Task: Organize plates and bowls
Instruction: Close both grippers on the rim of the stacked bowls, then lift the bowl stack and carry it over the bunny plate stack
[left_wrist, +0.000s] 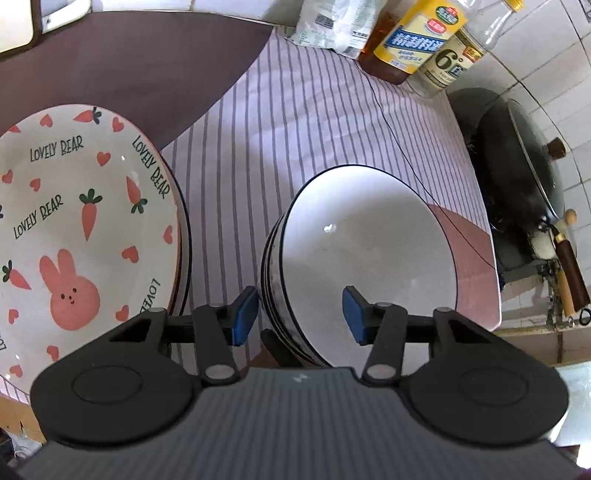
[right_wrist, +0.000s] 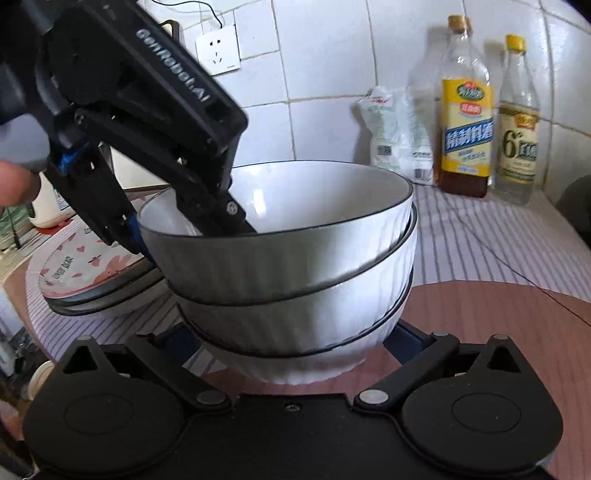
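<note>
A: so where are the bowls at?

B: the stack of white bowls (right_wrist: 295, 295) sits on the striped cloth (left_wrist: 295, 122) on the worktop, just right of the bunny plates (left_wrist: 81, 229). The left claw (left_wrist: 298, 314) has its blue pads apart, straddling the top bowl's near rim, one pad outside, one inside.

A: and the right one?

B: the right claw (right_wrist: 299, 341) is spread wide around the bottom of the stack, fingers either side, can't tell if they touch. Bottles (right_wrist: 467, 107) at the far wall.
</note>
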